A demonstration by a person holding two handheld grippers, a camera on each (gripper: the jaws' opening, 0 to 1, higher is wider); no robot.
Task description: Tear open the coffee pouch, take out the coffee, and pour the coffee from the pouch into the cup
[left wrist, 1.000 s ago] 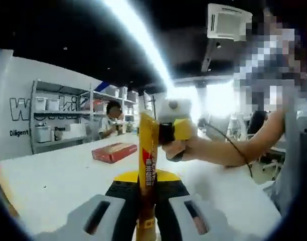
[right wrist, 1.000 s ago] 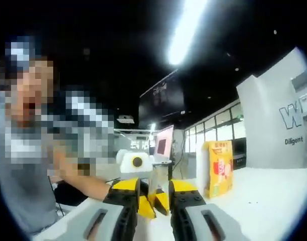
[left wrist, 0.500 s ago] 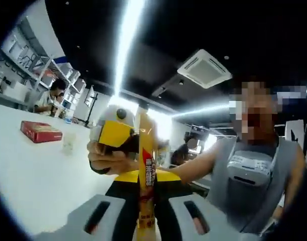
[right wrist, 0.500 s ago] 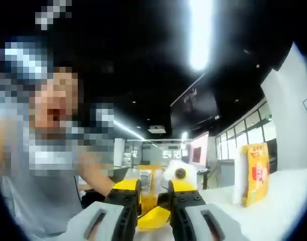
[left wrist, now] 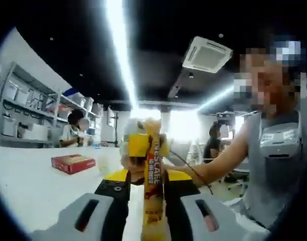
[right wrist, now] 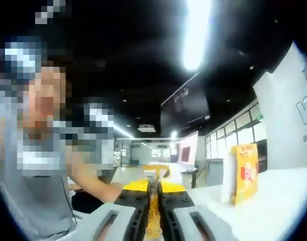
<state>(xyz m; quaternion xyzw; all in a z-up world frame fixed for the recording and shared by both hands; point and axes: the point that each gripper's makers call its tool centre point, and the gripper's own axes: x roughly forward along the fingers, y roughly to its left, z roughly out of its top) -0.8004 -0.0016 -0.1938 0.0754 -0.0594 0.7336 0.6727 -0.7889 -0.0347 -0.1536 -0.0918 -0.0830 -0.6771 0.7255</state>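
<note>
A slim yellow coffee stick pouch (left wrist: 152,168) with red lettering stands upright between my left gripper's (left wrist: 146,176) jaws, which are shut on its lower part. Just behind its top in the left gripper view is my right gripper (left wrist: 141,145), held by a hand. In the right gripper view the pouch (right wrist: 153,213) appears edge-on, and my right gripper (right wrist: 153,195) has its jaws pressed together on it. The left gripper's (right wrist: 153,185) yellow jaws sit right behind. A small clear cup (left wrist: 107,159), blurred, stands on the white table (left wrist: 33,186).
A red box (left wrist: 72,163) lies on the table left of the cup. A tall yellow bag (right wrist: 244,173) stands on the table (right wrist: 274,196) to the right. The person's arm and torso (left wrist: 274,165) are close by. Shelves (left wrist: 23,118) line the far wall.
My right gripper's jaws have come together on the pouch's top; half a second ago they stood apart. Both views have swung with the hands.
</note>
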